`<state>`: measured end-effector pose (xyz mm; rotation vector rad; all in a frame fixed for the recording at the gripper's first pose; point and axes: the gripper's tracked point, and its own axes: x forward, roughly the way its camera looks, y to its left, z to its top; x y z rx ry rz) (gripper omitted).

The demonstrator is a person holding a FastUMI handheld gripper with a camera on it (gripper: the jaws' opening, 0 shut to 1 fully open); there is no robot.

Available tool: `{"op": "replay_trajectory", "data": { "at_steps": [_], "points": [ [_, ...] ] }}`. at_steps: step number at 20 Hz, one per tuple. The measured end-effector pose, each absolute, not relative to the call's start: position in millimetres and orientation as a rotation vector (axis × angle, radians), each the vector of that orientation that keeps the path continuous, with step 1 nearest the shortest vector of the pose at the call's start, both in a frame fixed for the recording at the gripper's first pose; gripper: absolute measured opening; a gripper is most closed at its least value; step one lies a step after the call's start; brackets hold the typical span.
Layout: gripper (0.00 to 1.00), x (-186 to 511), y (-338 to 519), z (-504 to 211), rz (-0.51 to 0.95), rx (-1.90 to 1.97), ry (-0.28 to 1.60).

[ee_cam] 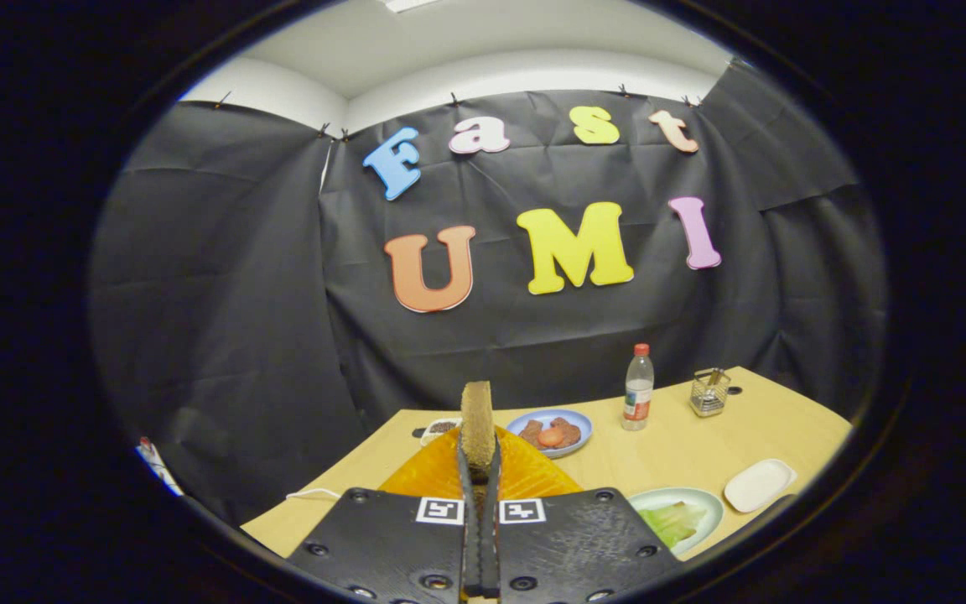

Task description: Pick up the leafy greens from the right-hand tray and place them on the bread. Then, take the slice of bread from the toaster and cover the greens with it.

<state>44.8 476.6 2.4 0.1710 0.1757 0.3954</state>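
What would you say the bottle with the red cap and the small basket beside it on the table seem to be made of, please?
The clear bottle with a red cap looks like thin transparent plastic, glossy, with a paper-like label. The small square wire basket appears to be shiny metal mesh, see-through between the wires. Both stand on the tan matte wood-look table, well beyond the tool, whose fingers are shut on the slice of brown bread.

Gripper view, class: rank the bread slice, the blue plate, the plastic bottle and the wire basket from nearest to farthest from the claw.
1. Bread slice: pinched upright in the claw.
2. Blue plate: just beyond the fingers, slightly right.
3. Plastic bottle: farther right, mid-table.
4. Wire basket: farthest, right of the bottle, near the wall.
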Motion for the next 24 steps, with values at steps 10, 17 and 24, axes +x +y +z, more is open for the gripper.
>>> {"op": "replay_trajectory", "data": {
  "at_steps": [10,17,24],
  "points": [
    [0.01,64,391,-41,0.246,0.18,0.189],
    [0.01,77,355,-93,0.187,0.175,0.234],
    [0.01,88,344,-143,0.163,0.203,0.306]
  ]
}}
